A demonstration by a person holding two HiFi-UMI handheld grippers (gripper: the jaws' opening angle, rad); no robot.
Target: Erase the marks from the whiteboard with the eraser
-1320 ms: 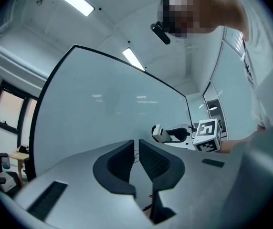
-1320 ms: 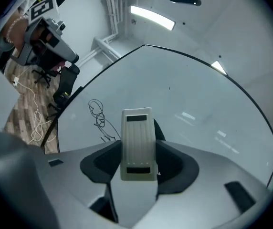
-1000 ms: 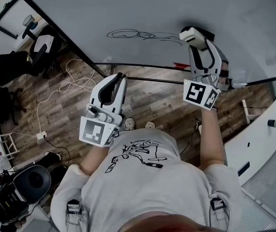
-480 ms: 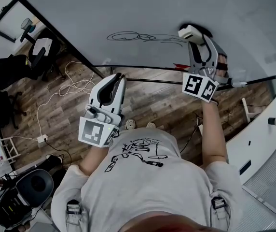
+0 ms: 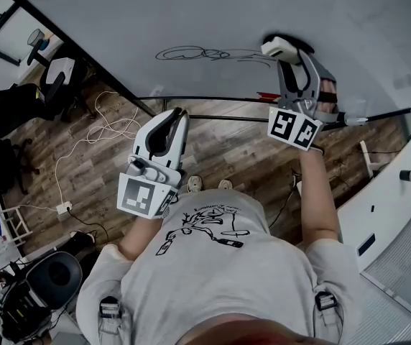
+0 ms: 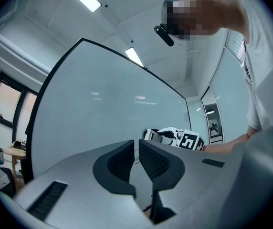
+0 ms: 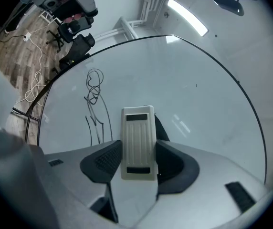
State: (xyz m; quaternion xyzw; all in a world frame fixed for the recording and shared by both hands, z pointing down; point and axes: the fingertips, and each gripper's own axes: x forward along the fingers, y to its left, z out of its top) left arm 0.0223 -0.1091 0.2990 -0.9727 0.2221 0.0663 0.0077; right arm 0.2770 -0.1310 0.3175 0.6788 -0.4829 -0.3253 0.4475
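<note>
Task's thing: The eraser (image 7: pixel 138 142), a pale ribbed block with a dark pad on its far side, was up at the whiteboard (image 7: pixel 198 94), carried by the right gripper (image 7: pixel 137 162).
Right jaws: They were clamped on the eraser's two long sides. The block stood between them and poked out past their tips towards the board.
Left gripper: The left gripper (image 6: pixel 136 159) was held low in front of the person's chest, well apart from the board. Its jaws were drawn almost together, with only a thin slit between them and nothing in it.
Marks: The marks (image 5: pixel 205 53) were a looped black scribble with thin strokes trailing off to the right. They looked whole, with no smeared or wiped gap visible.
Eraser against marks: In the head view the eraser sat at the right end of the trailing strokes. In the right gripper view those strokes ran just beside its left edge and did not pass under it, as far as could be seen.
Contact: The dark pad faced the board and looked on it or very near it. Actual touch could not be told.
Done: The eraser was in the grip and had been brought to the board beside the writing.
Left to do: By the look of it, nearly all the wiping, across both the strokes and the loops beyond them.
Progress: Early. The tool was in place, but no cleaning showed.
</note>
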